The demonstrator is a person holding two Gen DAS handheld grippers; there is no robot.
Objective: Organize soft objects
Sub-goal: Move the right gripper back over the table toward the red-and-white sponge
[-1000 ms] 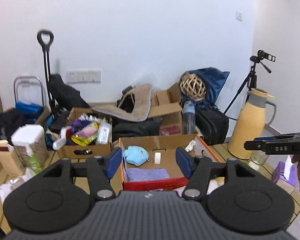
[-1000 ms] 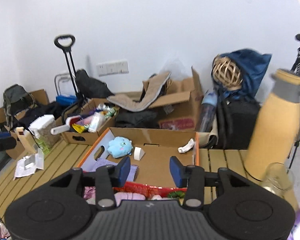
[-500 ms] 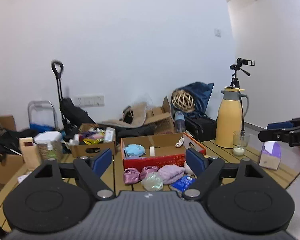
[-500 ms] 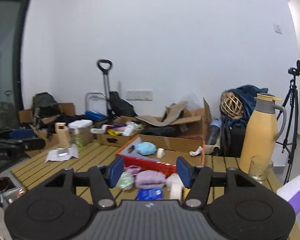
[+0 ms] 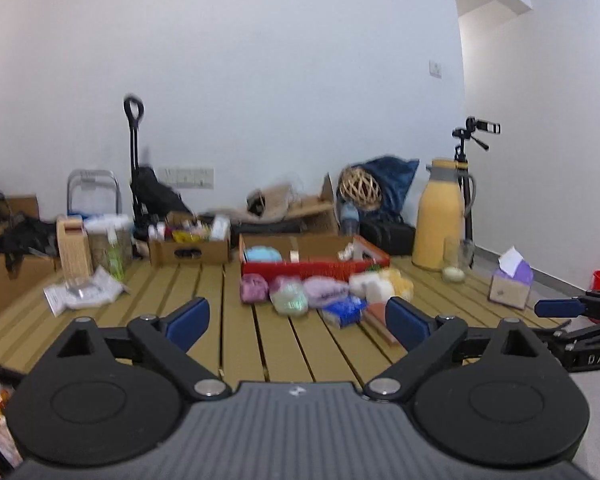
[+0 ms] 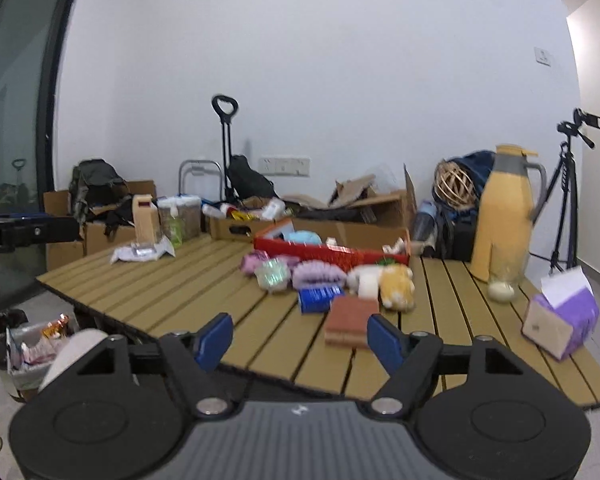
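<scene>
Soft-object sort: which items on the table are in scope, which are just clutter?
In scope:
- red box holding a blue plush
- purple cloth
- pink bundle
- pale green bundle
- yellow plush
- white soft piece

Clutter:
- yellow thermos
- tissue box
- brown block
- blue packet
- glass
</scene>
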